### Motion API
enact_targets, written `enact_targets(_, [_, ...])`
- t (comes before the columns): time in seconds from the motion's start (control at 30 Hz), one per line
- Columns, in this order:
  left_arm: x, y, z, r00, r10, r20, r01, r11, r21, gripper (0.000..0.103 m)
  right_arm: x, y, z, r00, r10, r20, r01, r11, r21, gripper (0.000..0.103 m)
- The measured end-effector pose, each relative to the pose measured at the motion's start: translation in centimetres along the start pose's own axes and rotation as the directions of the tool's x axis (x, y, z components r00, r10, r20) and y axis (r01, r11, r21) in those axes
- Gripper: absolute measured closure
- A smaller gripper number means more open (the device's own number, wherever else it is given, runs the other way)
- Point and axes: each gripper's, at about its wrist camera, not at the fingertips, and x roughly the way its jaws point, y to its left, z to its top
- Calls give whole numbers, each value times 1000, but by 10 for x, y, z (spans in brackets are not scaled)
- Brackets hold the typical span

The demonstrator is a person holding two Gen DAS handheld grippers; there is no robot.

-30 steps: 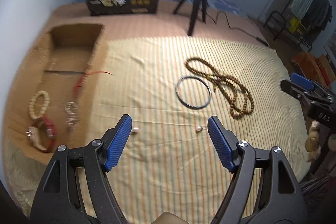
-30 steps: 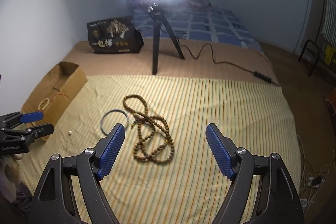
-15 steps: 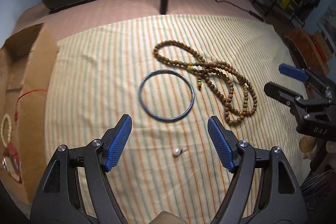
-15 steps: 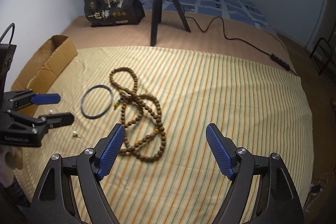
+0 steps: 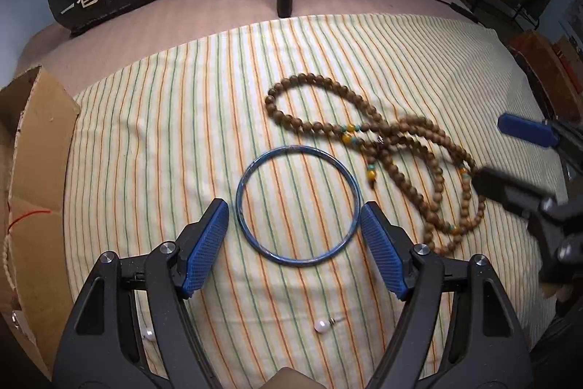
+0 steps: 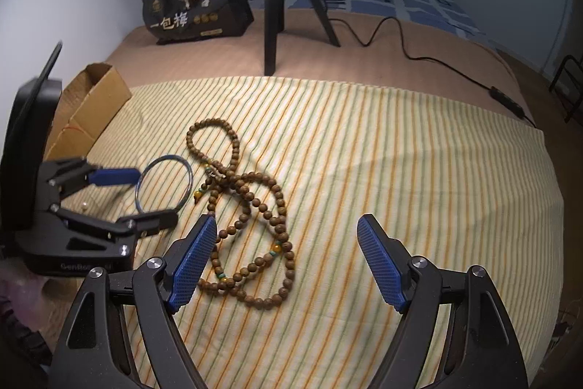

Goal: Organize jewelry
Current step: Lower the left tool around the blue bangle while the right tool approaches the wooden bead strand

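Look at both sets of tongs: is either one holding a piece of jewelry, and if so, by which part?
Neither holds anything. The left tongs stand open around the blue bangle without gripping it; the right tongs are open above the wooden bead necklace.

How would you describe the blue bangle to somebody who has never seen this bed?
Start from the striped cloth on the bed, between the cardboard box and the brown bead necklace. The bangle lies flat there, framed by the open left gripper. It is one thin, plain blue ring, not a string of beads.
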Motion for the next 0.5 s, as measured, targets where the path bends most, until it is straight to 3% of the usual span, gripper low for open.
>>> enact_targets(0.5, [9,6,3,1000,-18,2,17,1000,25,25,26,22,-4,997,-19,-70,13,996,-86,24])
